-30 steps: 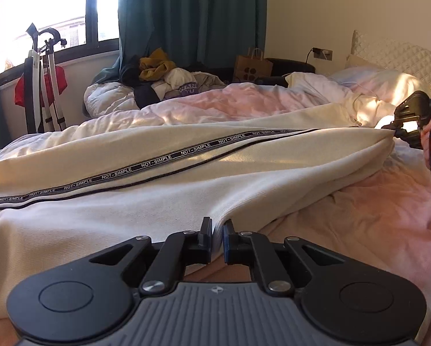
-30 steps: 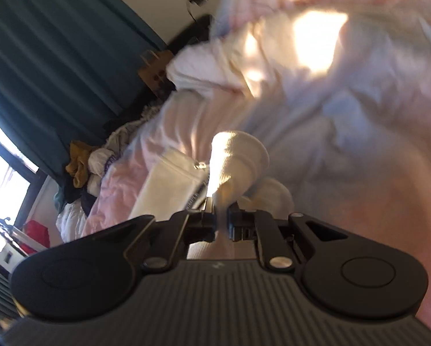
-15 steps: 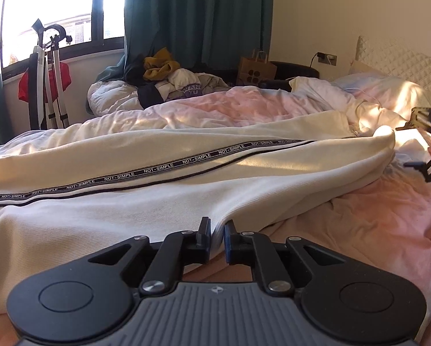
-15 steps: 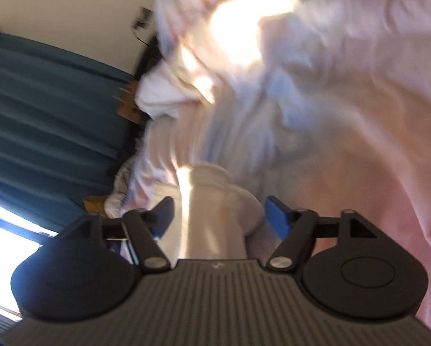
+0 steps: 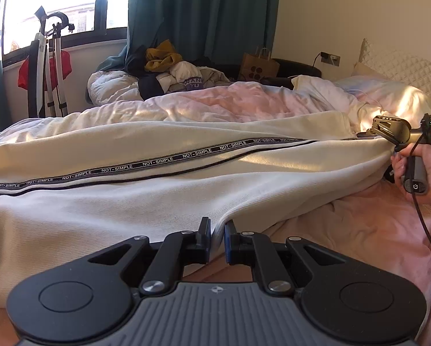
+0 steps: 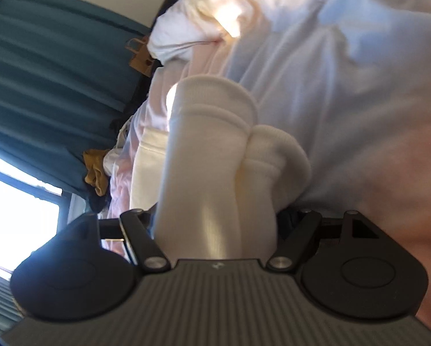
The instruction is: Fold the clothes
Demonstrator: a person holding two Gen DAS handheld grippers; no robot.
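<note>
Cream trousers [image 5: 157, 196] lie lengthwise across the bed [image 5: 359, 230]. Left gripper [image 5: 215, 232] pinches their near edge; right gripper [image 6: 215, 222], spread wide, straddles the cuffs [image 6: 215, 121].

Sunlit bedroom: teal curtains [image 5: 203, 14] beside a bright window [image 5: 56, 3], cream wall [image 5: 345, 8], quilted headboard [image 5: 402, 69].

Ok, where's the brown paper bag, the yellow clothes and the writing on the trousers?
Paper bag [image 5: 258, 67]: left wrist view, its front with dark dots.
Yellow clothes [image 5: 162, 57]: left wrist view, top of the pile.
Writing stripe [image 5: 157, 163]: left wrist view, along the cream trousers.
</note>
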